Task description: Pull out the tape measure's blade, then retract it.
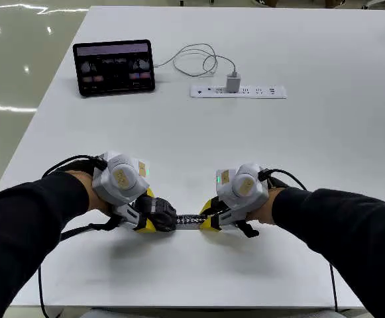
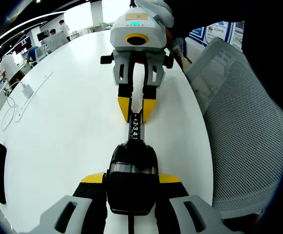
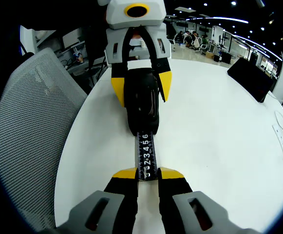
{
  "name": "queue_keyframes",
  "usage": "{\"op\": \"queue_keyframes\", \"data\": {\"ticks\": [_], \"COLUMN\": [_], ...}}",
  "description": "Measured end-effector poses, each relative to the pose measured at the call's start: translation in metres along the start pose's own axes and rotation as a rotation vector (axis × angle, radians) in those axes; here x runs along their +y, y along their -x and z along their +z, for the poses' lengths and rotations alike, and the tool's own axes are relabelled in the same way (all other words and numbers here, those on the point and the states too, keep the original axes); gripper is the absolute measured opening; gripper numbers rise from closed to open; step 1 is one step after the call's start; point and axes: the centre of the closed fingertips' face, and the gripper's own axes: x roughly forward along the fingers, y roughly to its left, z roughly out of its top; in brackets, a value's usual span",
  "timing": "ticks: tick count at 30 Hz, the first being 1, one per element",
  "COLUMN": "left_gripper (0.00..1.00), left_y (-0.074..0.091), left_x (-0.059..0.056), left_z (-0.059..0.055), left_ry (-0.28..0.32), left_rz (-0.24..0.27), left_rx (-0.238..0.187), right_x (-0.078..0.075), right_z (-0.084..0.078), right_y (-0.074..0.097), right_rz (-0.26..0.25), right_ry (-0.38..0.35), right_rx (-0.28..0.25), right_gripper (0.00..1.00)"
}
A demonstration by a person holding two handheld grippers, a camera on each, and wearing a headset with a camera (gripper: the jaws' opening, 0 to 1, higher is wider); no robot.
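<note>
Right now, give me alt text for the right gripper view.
The right gripper pinches the tip of a tape measure's blade, drawn a short way from its black case, which the left gripper clamps over a white table. A mesh chair is at left.

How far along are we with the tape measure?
Done: left hand-held gripper clamps the tape measure case, right hand-held gripper pinches the blade near its tip. In hand: a short stretch of blade is out between them. Left: finish the pull, then retract.
</note>
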Motion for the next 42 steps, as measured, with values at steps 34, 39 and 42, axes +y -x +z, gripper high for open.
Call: {"op": "queue_keyframes", "data": {"ticks": [34,39,42], "left_gripper": [0.34,0.34,0.34], "left_y": [-0.001,-0.001,-0.001], "left_x": [0.000,0.000,0.000], "left_z": [-0.001,-0.001,-0.001], "left_ry": [0.000,0.000,-0.001], "left_rz": [-0.004,-0.003,-0.005], "left_rx": [0.000,0.000,0.002], "right_x": [-0.003,-0.004,-0.003], "right_z": [-0.020,-0.022,-0.023], "right_y": [0.016,0.018,0.020], "right_rz": [-0.011,-0.017,-0.018], "right_ry": [-0.025,-0.033,-0.040], "right_rx": [0.014,0.012,0.011], "right_gripper": [0.10,0.10,0.10]}}
